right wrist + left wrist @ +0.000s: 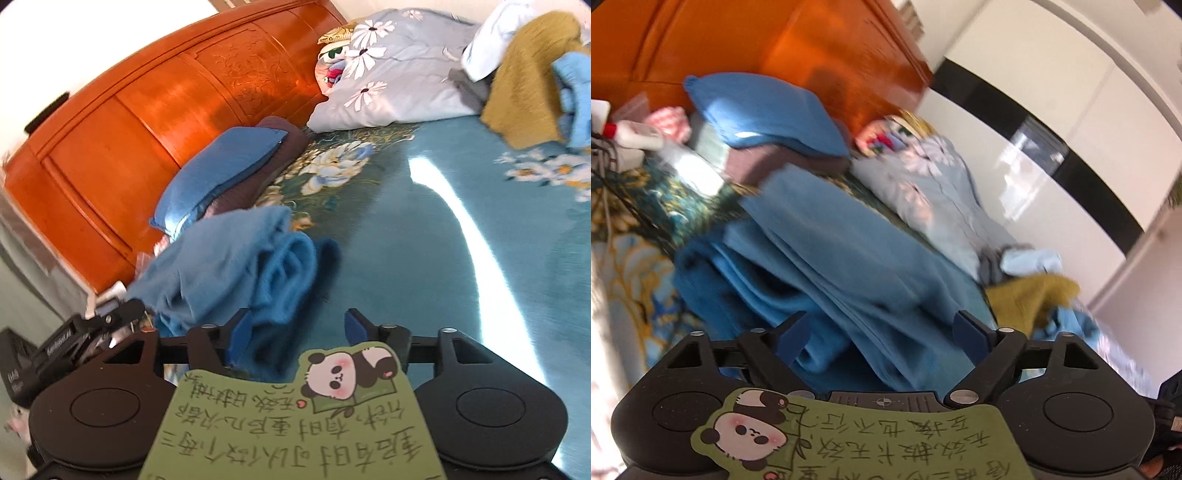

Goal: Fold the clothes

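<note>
Both claws stand with their jaws apart and nothing between them: our left claw (882, 338) hangs just over the blue garment (827, 258), and our right claw (297, 332) sits at the garment's (236, 266) near edge, its left blue finger pad (240, 339) just beside the cloth, though we cannot tell whether it touches. The garment lies rumpled and partly doubled on the teal flowered bedspread (424, 240), near the blue pillow (221, 170) that leans toward the orange wooden headboard (147, 110).

We judge the step in hand to be getting a fresh hold so the cloth can be spread and folded. To do that well, we should first pick out a true edge or corner, not the bunched roll in the middle, since pinching several layers at once would drag the whole heap. Each claw ought to take one side of the same edge, well apart from the other, so the fabric tensions flat between them. We should close on a single layer, lift a little to let the creases drop out, and lay it on the open stretch of bedspread away from the grey floral quilt (399, 66) and the mustard garment (528, 81). The left view is blurred, so seams there cannot be made out.
</note>
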`<state>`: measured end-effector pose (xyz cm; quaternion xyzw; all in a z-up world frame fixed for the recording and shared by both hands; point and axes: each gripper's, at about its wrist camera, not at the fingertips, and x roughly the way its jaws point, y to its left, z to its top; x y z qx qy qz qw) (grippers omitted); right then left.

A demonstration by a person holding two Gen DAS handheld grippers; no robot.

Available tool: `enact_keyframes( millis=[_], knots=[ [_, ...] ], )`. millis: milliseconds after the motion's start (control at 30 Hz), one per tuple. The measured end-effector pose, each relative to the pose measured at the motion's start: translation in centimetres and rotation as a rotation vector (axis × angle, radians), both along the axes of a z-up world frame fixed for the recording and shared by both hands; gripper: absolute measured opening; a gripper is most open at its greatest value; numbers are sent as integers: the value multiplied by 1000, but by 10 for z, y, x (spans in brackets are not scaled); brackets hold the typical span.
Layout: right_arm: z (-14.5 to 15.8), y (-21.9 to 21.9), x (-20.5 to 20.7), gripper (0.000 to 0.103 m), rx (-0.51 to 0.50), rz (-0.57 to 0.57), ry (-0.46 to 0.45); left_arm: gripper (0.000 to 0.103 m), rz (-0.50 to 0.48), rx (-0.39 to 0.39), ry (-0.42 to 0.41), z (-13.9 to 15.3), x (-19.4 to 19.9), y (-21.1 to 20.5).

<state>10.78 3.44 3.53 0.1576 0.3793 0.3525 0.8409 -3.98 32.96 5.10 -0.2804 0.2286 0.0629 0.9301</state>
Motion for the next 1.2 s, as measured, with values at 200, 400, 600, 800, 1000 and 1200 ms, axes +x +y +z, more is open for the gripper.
enact_keyframes(
  millis=[200, 400, 600, 800, 1000, 1200],
  knots=[
    [-8, -54, -26, 75, -40, -71, 13, 102, -92, -7, -3, -1, 3, -51],
    [-13, -97, -57, 86, -71, -94, -27, 102, -176, 41, 34, -6, 17, -109],
    [-18, -140, -86, 99, -92, -151, -70, 103, -222, 96, 67, -9, 23, -162],
    [-28, -182, -109, 102, -130, -245, -98, 103, -243, 196, 112, -10, 25, -211],
    [-38, -217, -128, 102, -172, -331, -78, 103, -264, 301, 136, -14, 23, -255],
    [-44, -243, -152, 102, -221, -398, -82, 103, -300, 371, 178, -20, 23, -294]
  ],
)
